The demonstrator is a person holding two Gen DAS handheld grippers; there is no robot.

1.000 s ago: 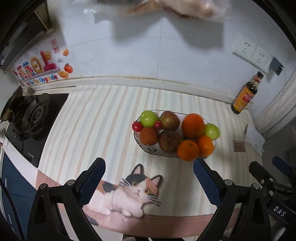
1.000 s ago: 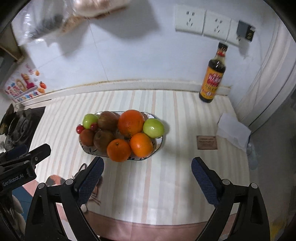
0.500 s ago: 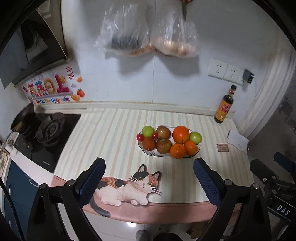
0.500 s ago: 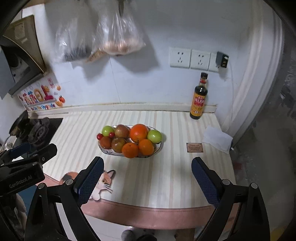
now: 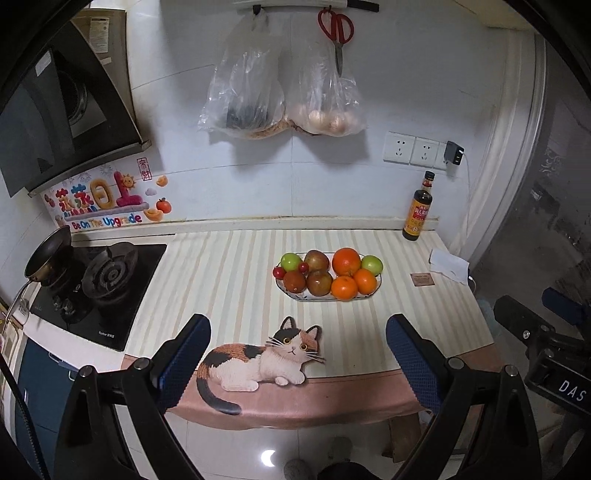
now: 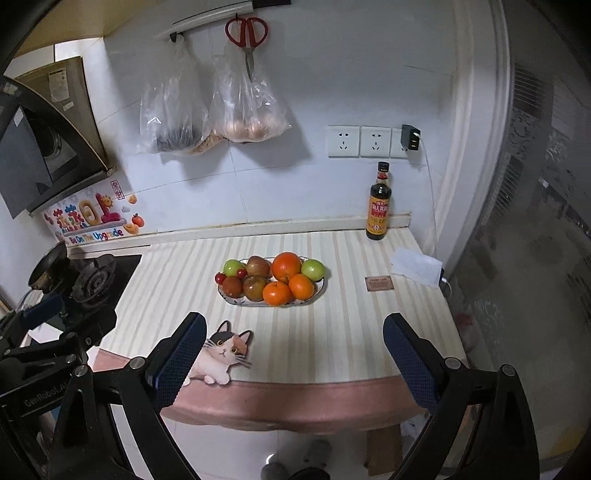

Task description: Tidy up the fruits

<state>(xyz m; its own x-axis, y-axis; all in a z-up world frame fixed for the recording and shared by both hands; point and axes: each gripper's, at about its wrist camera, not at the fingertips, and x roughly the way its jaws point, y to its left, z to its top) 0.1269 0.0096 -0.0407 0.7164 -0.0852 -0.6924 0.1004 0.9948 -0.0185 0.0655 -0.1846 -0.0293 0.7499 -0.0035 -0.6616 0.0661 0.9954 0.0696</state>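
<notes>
Fruits (image 5: 328,275) fill an oval plate (image 5: 372,292) lying left-right.

Both grippers: black linkage arms, silver pivot screws, blue textured finger pads (image 5: 184,360). Left gripper (image 6: 44,354) body reads "GenRobot.AI"; right gripper (image 5: 546,339) shows "DAS" (white lettering).

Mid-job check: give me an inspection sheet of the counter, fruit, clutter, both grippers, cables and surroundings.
Surface: striped counter, cat sticker at the front edge.
Job's things: oval plate piled with oranges, apples, green fruit and cherries; large orange on top.
Clutter: sauce bottle, folded tissue, small brown card.
Grippers: left gripper open, empty; right gripper open, empty; both off the counter's front edge.
Cables: white cord from charger down the wall.
Surroundings: gas stove, hanging bags, scissors.
</notes>
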